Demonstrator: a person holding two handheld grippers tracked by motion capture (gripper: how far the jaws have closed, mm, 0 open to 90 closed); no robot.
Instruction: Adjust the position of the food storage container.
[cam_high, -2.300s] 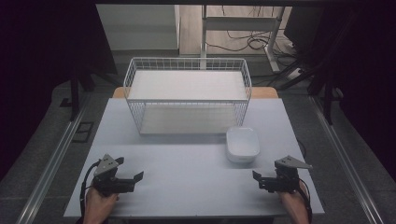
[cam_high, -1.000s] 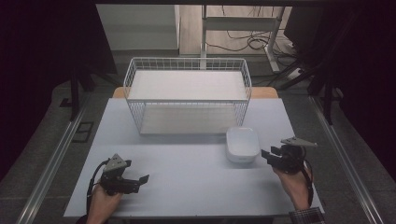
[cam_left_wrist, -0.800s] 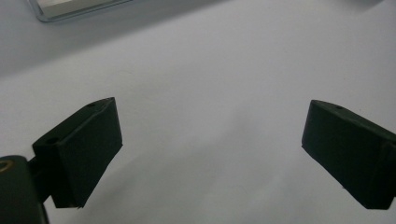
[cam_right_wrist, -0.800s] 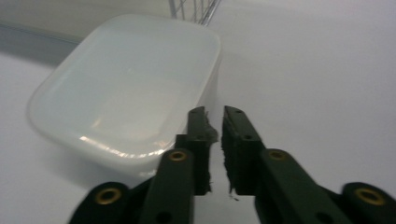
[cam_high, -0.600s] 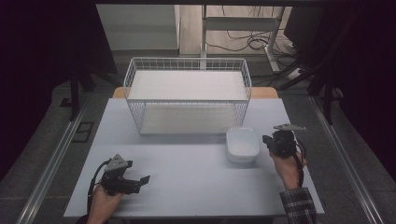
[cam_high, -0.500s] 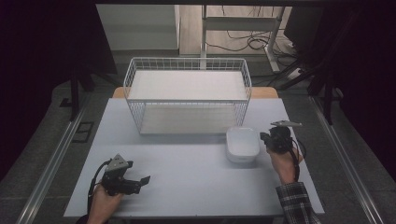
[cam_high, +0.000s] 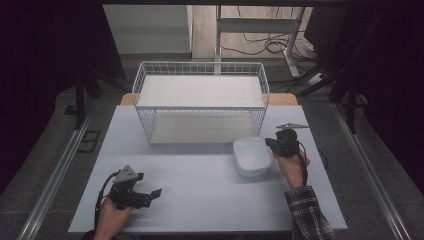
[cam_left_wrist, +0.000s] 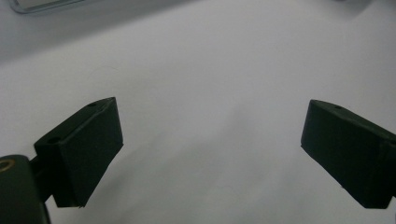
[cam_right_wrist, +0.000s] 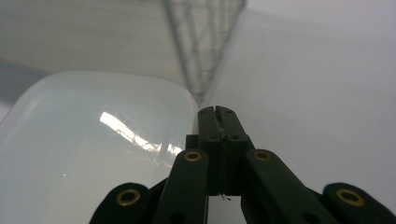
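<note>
A white, shallow container with rounded corners sits on the pale table, just in front of the right front corner of a white wire basket that stands toward the far side of the table. In the right gripper view the container looks glossy and milky, with a bright reflection on its smooth top; whether that top is a lid or an upturned base cannot be told. The right hand-held gripper sits just beside the container's right edge, held by the right hand with a plaid sleeve behind it. In its own view the right hand-held gripper has its two jaws pressed together with nothing between them, their tip close against the container's rim; whether they touch it cannot be made out. The basket's mesh is blurred there. The left hand-held gripper is low near the front left of the table, well apart from the container, in the left hand. In its own view the left hand-held gripper has its jaws spread wide over bare table, grasping nothing. At the top left edge of that view a pale-rimmed thing is cut off and too little of it appears to say what it is. The surroundings beyond the table are dark.
</note>
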